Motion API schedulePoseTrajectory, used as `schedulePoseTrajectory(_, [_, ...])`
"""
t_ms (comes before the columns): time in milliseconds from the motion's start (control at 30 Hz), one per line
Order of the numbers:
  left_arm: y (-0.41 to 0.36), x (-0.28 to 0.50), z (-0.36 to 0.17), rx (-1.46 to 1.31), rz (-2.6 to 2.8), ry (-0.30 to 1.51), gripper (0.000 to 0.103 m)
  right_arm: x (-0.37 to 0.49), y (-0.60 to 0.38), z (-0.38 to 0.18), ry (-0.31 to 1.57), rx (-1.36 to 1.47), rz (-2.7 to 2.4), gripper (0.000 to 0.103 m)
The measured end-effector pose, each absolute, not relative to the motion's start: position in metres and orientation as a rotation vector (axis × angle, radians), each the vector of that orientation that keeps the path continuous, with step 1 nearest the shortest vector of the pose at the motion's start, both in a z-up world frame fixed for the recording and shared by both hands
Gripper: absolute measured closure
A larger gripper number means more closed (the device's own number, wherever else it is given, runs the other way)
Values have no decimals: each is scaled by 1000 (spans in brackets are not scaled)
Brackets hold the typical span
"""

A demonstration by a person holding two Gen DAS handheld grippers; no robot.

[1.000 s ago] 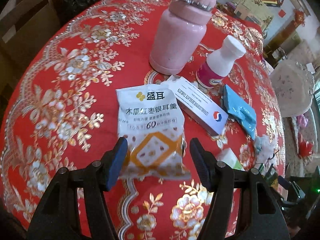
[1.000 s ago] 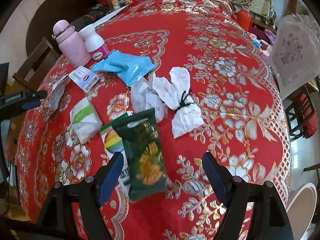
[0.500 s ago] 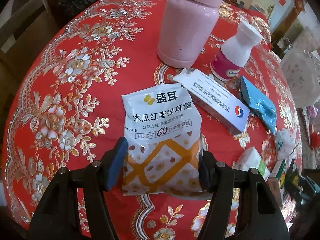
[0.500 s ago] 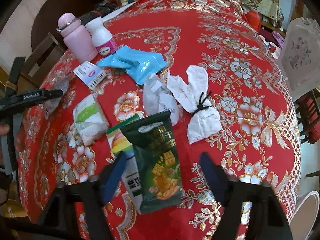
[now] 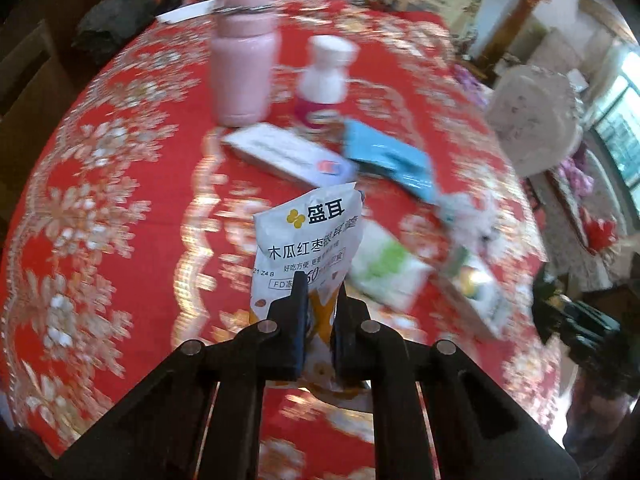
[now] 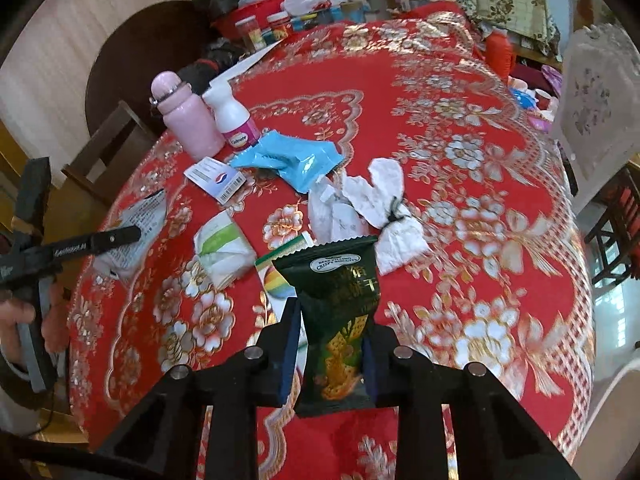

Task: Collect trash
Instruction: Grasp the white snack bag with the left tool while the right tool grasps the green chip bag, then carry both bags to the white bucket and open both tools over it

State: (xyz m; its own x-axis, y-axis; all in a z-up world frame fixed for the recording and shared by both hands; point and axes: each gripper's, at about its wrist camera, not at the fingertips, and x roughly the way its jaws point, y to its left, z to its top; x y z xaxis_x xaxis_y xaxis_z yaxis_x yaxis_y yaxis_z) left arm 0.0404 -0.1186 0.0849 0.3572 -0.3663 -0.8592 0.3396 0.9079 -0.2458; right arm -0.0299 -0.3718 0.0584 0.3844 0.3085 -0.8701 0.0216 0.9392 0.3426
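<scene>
My left gripper (image 5: 319,300) is shut on a white snack packet (image 5: 310,240) with black print, which stands crumpled and lifted off the red tablecloth (image 5: 120,200). In the right wrist view that same packet (image 6: 136,232) hangs from the left gripper (image 6: 138,233) at the table's left edge. My right gripper (image 6: 332,320) is shut on a dark green biscuit packet (image 6: 340,304), pinched narrow and raised above the cloth. A blue wrapper (image 6: 292,158), crumpled white paper tied with a black band (image 6: 388,208), a tissue pack (image 6: 222,246) and a small white box (image 6: 216,178) lie scattered between.
A pink flask (image 6: 182,120) and a white pill bottle (image 6: 232,118) stand at the far left of the table. A colourful flat box (image 6: 276,284) lies under the green packet. Chairs (image 6: 592,92) ring the table; jars and bags crowd its far edge.
Both grippers went from open around their packets to shut on them. Each packet is now squeezed narrow and lifted; the left view has swung right across the table.
</scene>
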Motion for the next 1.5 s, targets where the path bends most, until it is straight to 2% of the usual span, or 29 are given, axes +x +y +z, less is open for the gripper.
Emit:
schedulePoseTrajectory(300, [-243, -25, 106, 86, -653, 1081, 95, -91, -429, 64, 1174, 351, 61, 77])
schedulePoseTrajectory(800, [-461, -145, 98, 321, -948, 1048, 95, -233, -609, 45, 1233, 452, -337, 77])
schedulePoseTrajectory(1133, [-543, -196, 72, 411, -1036, 1076, 95, -308, -682, 28, 1258, 519, -458, 77])
schedulePoseTrajectory(1433, [-577, -219, 59, 421, -1101, 1090, 95, -333, -709, 19, 1279, 540, -496, 77])
schedulePoseTrajectory(1467, [-578, -220, 58, 403, -1113, 1096, 95, -333, -711, 18, 1285, 537, -500, 73])
schedulePoseTrajectory(1500, [-578, -219, 57, 374, -1132, 1107, 94, -333, -711, 18, 1290, 529, -507, 61])
